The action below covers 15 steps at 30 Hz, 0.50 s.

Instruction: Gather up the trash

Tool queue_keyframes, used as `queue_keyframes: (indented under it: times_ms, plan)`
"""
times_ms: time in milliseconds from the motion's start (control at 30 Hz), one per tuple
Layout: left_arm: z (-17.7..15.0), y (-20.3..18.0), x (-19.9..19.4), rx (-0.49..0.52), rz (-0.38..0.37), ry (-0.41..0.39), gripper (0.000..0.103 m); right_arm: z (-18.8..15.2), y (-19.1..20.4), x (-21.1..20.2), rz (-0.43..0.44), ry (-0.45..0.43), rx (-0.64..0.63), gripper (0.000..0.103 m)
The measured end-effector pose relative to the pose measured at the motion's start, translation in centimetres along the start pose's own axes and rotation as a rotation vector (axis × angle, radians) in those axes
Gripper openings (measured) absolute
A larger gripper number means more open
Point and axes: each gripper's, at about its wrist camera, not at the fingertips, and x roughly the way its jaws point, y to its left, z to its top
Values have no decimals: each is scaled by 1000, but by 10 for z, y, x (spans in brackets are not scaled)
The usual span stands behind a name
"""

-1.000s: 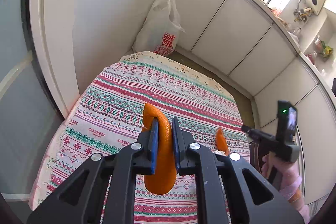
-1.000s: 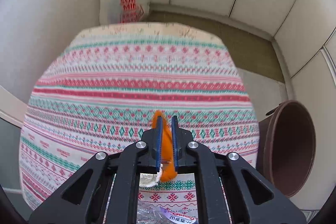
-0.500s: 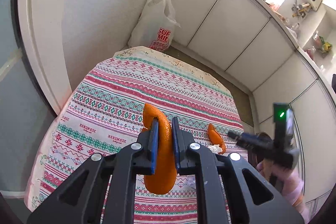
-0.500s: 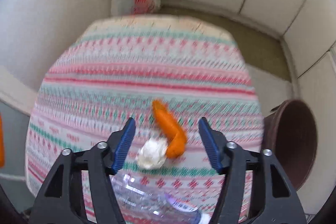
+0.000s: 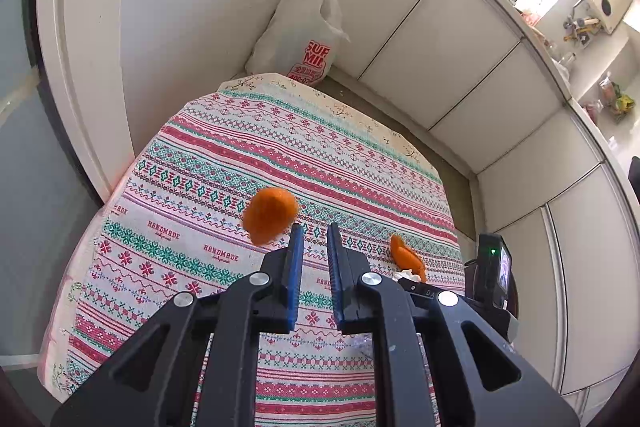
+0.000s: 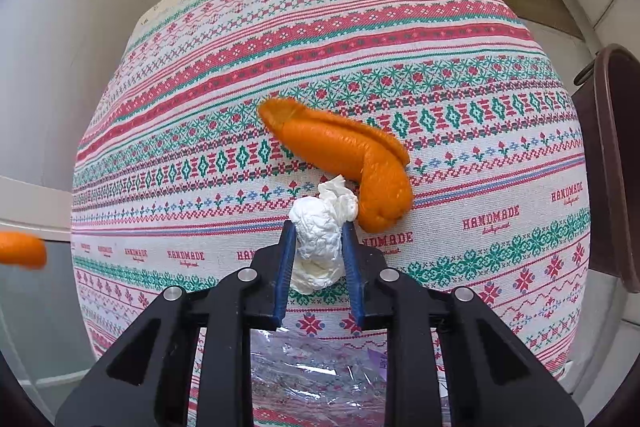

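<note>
Cloth (image 6: 360, 39), woven in red and green bands, covers the table, with one smooth brown bin (image 6: 616, 163) beside it. One crinkled clear wrapper (image 6: 316, 371) lies nearest. There are two bumpy orange peels. The curled peel (image 6: 344, 147) lies on the cloth. The rounded peel (image 5: 270, 213) sits by the tip of the left gripper (image 5: 312, 227), whose jaws are closed and empty. The right gripper (image 6: 318, 227) is closing its jaws on one crumpled white tissue (image 6: 320, 239).

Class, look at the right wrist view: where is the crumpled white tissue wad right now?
The crumpled white tissue wad sits low centre on the patterned tablecloth, between the closing right gripper jaws, beside the orange peel.
</note>
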Motion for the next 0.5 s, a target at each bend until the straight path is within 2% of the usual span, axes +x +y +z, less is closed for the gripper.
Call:
queue_keyframes:
  times_ms: [267, 400, 433, 467, 500]
  plan:
    - [1, -2, -7, 10, 0, -33, 12, -6, -1, -51, 2, -103, -55, 18]
    - [2, -1, -2, 14, 13, -14, 12, -1, 9, -86, 20, -177, -90, 18]
    - [2, -2, 5, 40, 25, 19, 13, -1, 10, -96, 30, -196, -96, 18]
    - [2, -3, 13, 62, 44, 50, 18, -1, 10, -106, 39, -217, -102, 18]
    - [1, 1, 21, 55, 74, 68, 33, -1, 10, -114, 46, -238, -107, 18]
